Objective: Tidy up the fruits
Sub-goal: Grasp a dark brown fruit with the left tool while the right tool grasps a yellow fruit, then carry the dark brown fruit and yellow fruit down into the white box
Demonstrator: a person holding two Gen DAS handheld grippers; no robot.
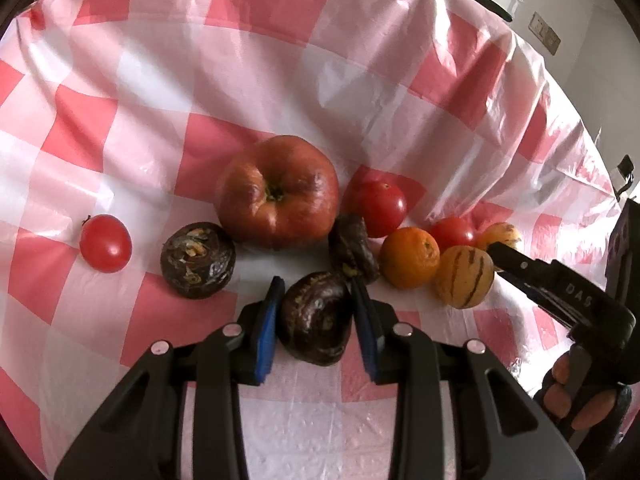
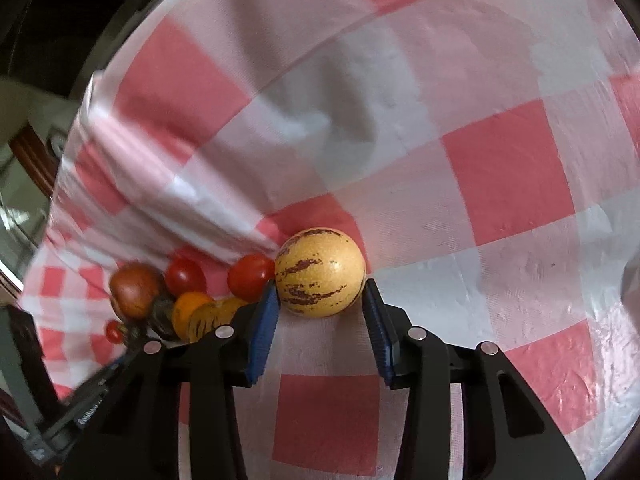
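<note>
My left gripper (image 1: 316,282) is shut on a dark brown wrinkled fruit (image 1: 314,320), its blue pads pressing both sides. Two more dark fruits (image 1: 198,260) (image 1: 352,250) lie beside a big red apple (image 1: 276,192). In the right wrist view my right gripper (image 2: 320,288) pinches a yellow fruit with brown stripes (image 2: 320,272) between its fingertips, on the cloth. From the left wrist view that gripper (image 1: 498,254) reaches in from the right to the same fruit (image 1: 500,236). A second striped fruit (image 1: 464,276), an orange citrus (image 1: 408,258) and three small tomatoes (image 1: 106,243) (image 1: 380,208) (image 1: 454,232) lie around.
A red and white checked cloth (image 1: 160,80) covers the table and is rumpled at the far right, where it drops over the edge. A person's hand (image 1: 568,384) holds the right gripper's handle. The fruit cluster (image 2: 188,304) sits left of the right gripper.
</note>
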